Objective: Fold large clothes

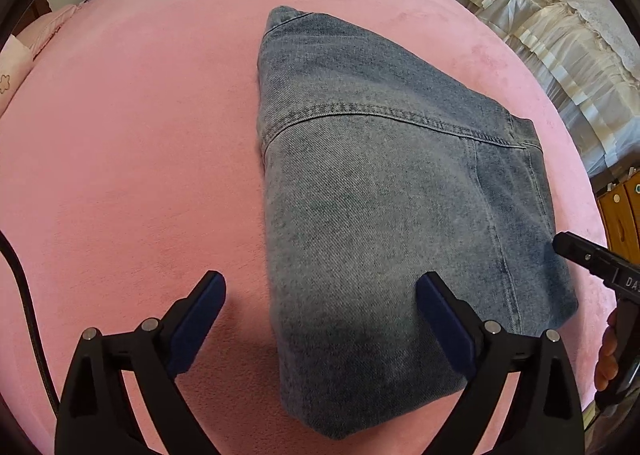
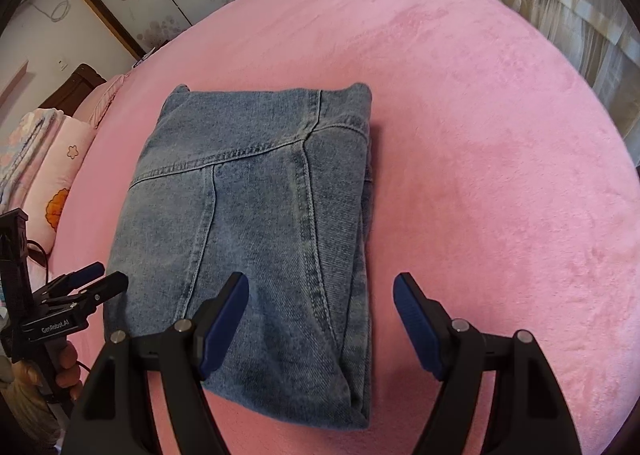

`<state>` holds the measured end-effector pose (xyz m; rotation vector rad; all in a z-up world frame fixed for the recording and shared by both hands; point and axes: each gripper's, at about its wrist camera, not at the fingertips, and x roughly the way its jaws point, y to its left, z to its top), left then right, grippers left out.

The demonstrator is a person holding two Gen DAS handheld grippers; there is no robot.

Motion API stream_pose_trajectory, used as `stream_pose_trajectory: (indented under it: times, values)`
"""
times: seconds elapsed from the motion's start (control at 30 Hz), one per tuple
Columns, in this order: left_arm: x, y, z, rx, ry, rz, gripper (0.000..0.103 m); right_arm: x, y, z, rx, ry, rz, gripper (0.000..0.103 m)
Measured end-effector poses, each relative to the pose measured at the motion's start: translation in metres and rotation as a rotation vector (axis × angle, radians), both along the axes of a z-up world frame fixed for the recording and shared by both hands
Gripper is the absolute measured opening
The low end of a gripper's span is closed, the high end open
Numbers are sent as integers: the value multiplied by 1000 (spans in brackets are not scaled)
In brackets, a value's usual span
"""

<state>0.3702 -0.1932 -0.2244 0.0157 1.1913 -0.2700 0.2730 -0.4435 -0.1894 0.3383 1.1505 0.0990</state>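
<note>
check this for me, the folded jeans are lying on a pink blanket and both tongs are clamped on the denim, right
Not quite. The folded jeans do lie on the pink blanket, but neither set of tongs is clamped on the denim. The left wrist view shows the left tongs open, and the right wrist view shows the right tongs open, pads clear of the cloth.

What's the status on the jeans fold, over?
Left tool open, right tool open, both empty. Jeans folded into a compact stack on pink bedspread. Nothing in the way.
</note>
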Motion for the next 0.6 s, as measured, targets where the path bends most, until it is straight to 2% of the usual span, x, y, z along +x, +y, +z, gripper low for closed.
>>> stream_pose_trajectory:
  times: [0.37,0.6]
  values:
    - [29,-7,-17,-95,59,-46,97,17,-7,-26,131,52,1,75]
    - [44,-18,-25,-95,65,-103,97,36,-4,-44,199,66,6,75]
